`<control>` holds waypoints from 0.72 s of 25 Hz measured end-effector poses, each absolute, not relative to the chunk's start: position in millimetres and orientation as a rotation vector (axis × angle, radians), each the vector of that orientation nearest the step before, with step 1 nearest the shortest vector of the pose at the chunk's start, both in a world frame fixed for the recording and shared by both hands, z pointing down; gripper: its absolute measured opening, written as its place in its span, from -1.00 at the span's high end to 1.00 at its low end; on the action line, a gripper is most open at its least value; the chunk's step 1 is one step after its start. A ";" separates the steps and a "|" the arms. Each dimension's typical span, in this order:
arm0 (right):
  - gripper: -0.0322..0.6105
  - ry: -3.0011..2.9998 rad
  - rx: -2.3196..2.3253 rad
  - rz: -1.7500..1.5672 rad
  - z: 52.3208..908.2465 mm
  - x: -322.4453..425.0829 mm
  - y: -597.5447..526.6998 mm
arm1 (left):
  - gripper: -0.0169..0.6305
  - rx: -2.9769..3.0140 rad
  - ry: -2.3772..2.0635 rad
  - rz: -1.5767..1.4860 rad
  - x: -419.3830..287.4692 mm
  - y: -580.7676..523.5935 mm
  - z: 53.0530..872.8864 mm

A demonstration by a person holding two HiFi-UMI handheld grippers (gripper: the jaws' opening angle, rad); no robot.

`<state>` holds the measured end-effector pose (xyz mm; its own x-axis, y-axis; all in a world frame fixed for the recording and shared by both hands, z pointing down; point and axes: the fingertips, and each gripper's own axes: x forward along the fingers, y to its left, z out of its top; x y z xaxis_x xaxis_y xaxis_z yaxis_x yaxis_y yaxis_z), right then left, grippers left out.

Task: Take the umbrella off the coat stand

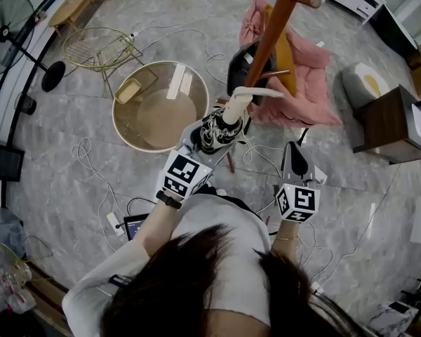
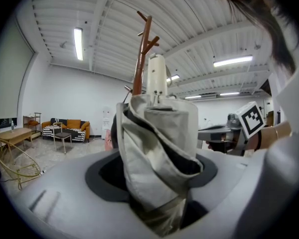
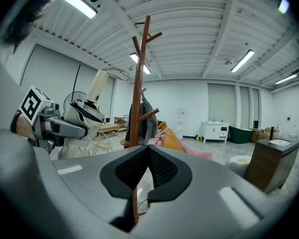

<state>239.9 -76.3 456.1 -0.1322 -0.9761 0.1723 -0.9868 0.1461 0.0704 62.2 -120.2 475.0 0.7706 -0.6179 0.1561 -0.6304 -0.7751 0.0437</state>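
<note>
One umbrella [image 2: 159, 133] is here, folded, pale grey cloth with dark trim and a cream handle. The left gripper [image 2: 157, 176] is clamped on its bundled canopy, one jaw pressing each side. The umbrella stands nearly upright in that grip, handle uppermost.

In the head view the umbrella's curved handle lies across the one coat stand [image 1: 270, 30], a red-brown wooden pole. From the right gripper view the hook's tip seems to stop just short of the pole, but the angle is too poor to say whether they touch. Three pegs fork out near the stand's top. One dark garment [image 1: 242, 65] hangs lower on it.

The right gripper [image 3: 148, 158] has its two jaws pressed together with nothing between them. It is held level beside the left one, apart from the umbrella.

On the floor around the stand are one round glass-topped table [image 1: 126, 128], one gold wire chair [image 1: 102, 48], one standing fan [image 1: 7, 27], one heap of pink cloth [image 1: 309, 83] and one dark wooden cabinet [image 1: 389, 121]. Loose cables trail over the grey tiles.
</note>
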 end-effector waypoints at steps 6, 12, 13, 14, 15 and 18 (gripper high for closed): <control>0.89 -2.245 1.936 0.095 457.0 239.1 -77.6 | -0.09 2.870 -1.000 0.198 64.5 -122.1 473.5; 0.89 -2.247 1.938 0.094 452.4 235.3 -77.7 | -0.09 2.880 -0.985 0.195 64.1 -122.0 468.1; 0.89 -2.246 1.940 0.095 452.0 235.4 -77.8 | -0.09 2.880 -0.983 0.196 64.0 -122.1 468.0; 0.89 -2.245 1.942 0.095 452.1 235.8 -78.3 | -0.09 2.878 -0.982 0.197 64.1 -122.6 468.3; 0.89 -2.245 1.944 0.095 452.3 236.4 -78.9 | -0.09 2.877 -0.981 0.197 64.3 -123.5 468.6; 0.89 -2.242 1.948 0.097 452.9 237.9 -80.6 | -0.09 2.876 -0.984 0.198 64.7 -126.2 468.7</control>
